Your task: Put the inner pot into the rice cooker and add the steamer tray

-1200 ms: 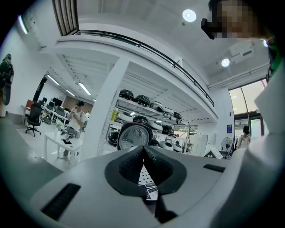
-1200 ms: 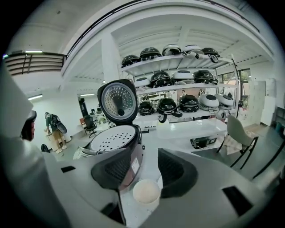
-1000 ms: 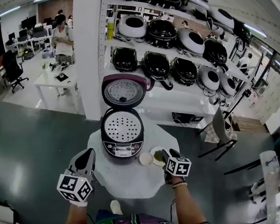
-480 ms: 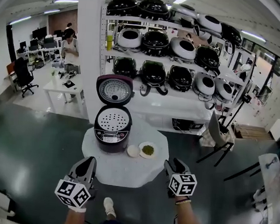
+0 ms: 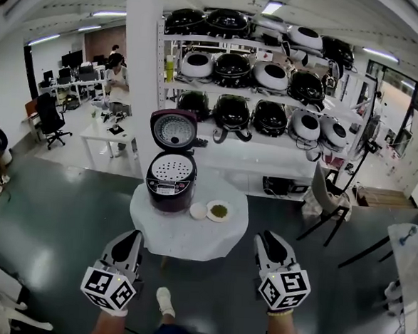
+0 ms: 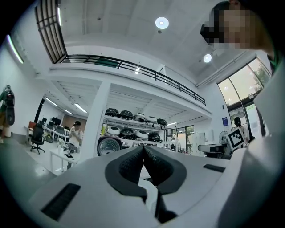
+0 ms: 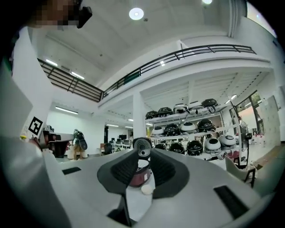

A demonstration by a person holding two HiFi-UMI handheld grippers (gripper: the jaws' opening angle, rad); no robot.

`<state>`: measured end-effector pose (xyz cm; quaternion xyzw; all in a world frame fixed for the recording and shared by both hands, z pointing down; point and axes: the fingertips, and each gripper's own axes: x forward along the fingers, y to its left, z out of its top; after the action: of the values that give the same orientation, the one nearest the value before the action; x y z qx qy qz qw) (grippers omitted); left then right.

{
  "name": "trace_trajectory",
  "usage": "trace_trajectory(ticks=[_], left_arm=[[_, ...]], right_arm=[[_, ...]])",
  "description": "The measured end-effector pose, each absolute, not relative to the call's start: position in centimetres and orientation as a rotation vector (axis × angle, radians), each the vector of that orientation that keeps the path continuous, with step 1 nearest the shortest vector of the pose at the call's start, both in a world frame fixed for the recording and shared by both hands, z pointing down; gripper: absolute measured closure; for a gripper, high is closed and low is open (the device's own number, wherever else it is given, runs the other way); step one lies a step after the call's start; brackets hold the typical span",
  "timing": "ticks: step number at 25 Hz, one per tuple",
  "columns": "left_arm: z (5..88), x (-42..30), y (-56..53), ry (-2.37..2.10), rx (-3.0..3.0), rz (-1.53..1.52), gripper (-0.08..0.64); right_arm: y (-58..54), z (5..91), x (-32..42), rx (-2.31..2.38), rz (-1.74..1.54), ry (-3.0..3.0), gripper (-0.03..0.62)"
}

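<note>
The maroon rice cooker (image 5: 170, 186) stands on the round white table (image 5: 190, 238) with its lid (image 5: 174, 130) up. A perforated steamer tray (image 5: 172, 169) lies in its mouth. Both grippers hang well short of the table, over the dark floor. My left gripper (image 5: 131, 239) has its pads (image 6: 133, 161) touching, with nothing held. The right gripper (image 5: 269, 240) has just been closing; a narrow gap stays between its jaws and nothing is in it. Through that gap (image 7: 143, 153) the cooker (image 7: 138, 174) shows far ahead.
A small white bowl (image 5: 198, 210) and a plate of green stuff (image 5: 218, 211) sit right of the cooker. Behind the table are a white pillar (image 5: 141, 72) and shelves of rice cookers (image 5: 272, 78). A person (image 5: 119, 78) stands by a desk at left; a chair (image 5: 322, 196) is at right.
The table and cooker have dropped back and look smaller. Both grippers have pulled away from the table's edge toward me, and the right one's jaws have narrowed.
</note>
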<state>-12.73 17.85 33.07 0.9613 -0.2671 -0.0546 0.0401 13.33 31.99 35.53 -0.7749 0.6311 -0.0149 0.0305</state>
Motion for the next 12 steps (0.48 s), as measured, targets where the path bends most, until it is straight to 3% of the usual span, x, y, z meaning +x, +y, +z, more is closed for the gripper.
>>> trace_trajectory(ticks=[5, 12], left_arm=[[31.9, -13.0, 21.7, -0.764, 2.980, -0.200, 0.538], [31.8, -13.1, 24.1, -0.733, 2.981, -0.198, 0.538]], right_arm=[[34.8, 34.4, 10.4, -2.331, -0.013, 1.976, 0.582], [36.8, 34.6, 8.9, -2.293, -0.037, 1.971, 0.588]])
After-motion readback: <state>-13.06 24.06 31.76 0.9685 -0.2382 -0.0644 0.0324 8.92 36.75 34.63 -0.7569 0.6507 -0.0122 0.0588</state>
